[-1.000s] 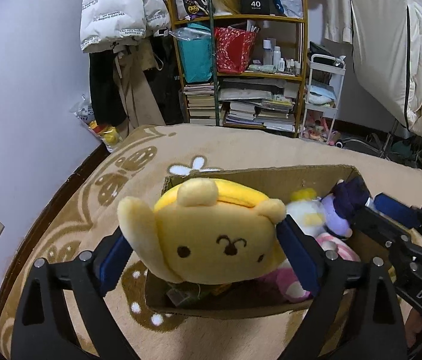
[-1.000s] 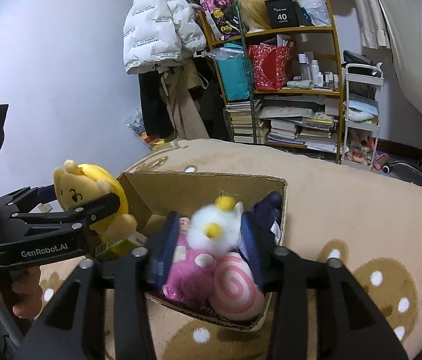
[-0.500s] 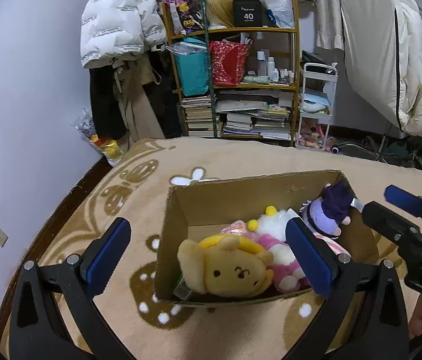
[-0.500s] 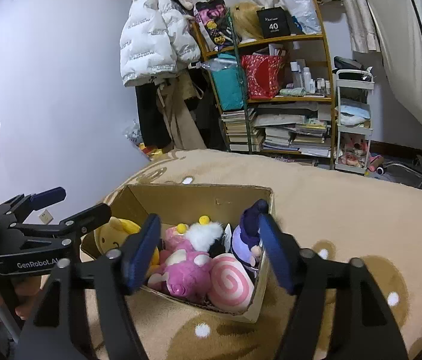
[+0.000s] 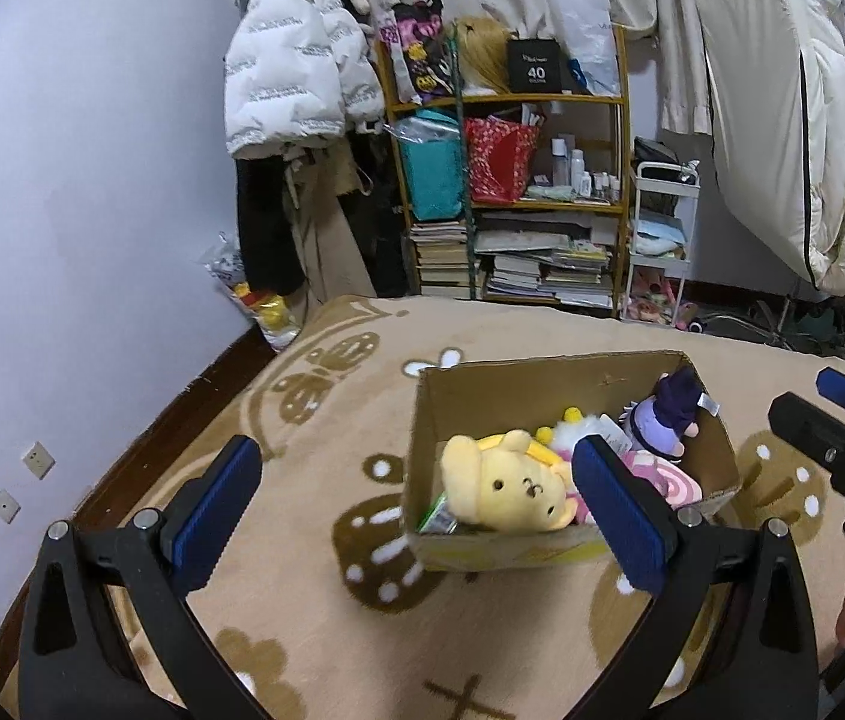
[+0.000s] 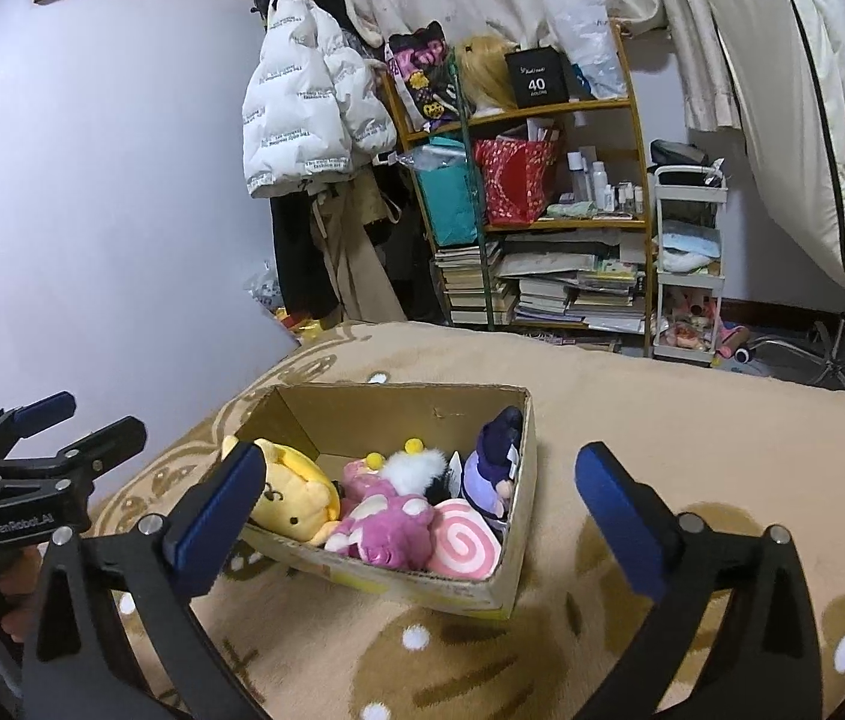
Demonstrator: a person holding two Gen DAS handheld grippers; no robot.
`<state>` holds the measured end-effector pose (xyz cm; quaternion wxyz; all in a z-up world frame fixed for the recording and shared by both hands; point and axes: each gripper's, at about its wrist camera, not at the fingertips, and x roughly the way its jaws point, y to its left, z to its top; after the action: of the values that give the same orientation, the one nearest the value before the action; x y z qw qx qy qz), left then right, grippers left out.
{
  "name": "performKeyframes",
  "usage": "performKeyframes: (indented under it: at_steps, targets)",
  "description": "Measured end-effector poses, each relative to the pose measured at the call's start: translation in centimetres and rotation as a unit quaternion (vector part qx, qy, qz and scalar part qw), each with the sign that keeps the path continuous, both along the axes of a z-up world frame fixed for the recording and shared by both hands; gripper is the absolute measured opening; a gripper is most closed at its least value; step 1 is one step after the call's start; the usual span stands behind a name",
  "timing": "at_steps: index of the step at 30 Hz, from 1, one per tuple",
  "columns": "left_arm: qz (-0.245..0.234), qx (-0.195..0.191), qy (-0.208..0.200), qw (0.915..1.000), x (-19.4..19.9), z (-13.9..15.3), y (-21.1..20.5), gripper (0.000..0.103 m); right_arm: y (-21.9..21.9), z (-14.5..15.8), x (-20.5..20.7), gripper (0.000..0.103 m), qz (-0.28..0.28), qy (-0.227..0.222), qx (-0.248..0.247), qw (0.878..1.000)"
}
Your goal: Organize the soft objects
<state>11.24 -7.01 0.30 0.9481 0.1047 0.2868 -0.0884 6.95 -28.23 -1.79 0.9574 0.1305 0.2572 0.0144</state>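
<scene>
On the tan patterned blanket [image 5: 314,630] sits a cardboard box [image 5: 542,402], and all the soft toys lie inside it. Both grippers hang above and short of the box, touching nothing. The left gripper [image 5: 416,504] has its jaws wide apart and empty; the yellow dog plush [image 5: 506,489] lies beyond them in the box's near left corner, face turned up toward the camera. The right gripper [image 6: 422,501] has its jaws opening, nothing between them. Past them lie the pink plush [image 6: 380,519], a pink swirl plush [image 6: 463,546], and a purple doll [image 6: 491,468] standing upright against the box's right wall.
</scene>
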Motion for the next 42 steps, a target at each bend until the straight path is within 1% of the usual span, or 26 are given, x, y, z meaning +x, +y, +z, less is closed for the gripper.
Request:
performKeyframes:
  at_steps: [4,12,19,23,28,33,40,42]
  targets:
    - [0.005,-0.001,-0.007,1.0000,-2.0,0.8,1.2,0.102,0.3,0.9,-1.6,0.103,-0.003,-0.004,-0.004,1.000]
    - [0.006,0.002,-0.027,0.9996,-6.2,2.2,2.5,0.102,1.4,3.3,-5.6,0.103,-0.011,-0.028,-0.032,0.999]
    - [-0.002,-0.009,-0.042,0.9991,-9.7,3.2,3.3,0.102,2.1,4.3,-9.0,0.103,-0.021,-0.035,-0.056,0.998]
    - [-0.004,0.000,-0.055,0.9985,-11.2,3.3,3.5,0.102,2.4,4.8,-10.4,0.103,-0.027,-0.039,-0.060,0.997]
    - [-0.005,-0.002,-0.054,0.9985,-12.2,3.1,3.8,0.102,2.7,5.3,-11.7,0.103,-0.031,-0.045,-0.068,0.996]
    - [0.000,0.003,-0.064,0.9979,-12.7,2.9,3.9,0.102,3.1,5.0,-12.3,0.103,-0.036,-0.047,-0.078,0.995]
    - [0.008,0.005,-0.066,0.9978,-12.8,2.6,4.1,0.102,2.8,4.2,-12.2,0.103,-0.038,-0.035,-0.069,0.996]
    - [0.007,0.001,-0.061,0.9981,-12.8,2.4,4.2,0.102,2.6,3.9,-12.1,0.103,-0.039,-0.032,-0.066,0.997]
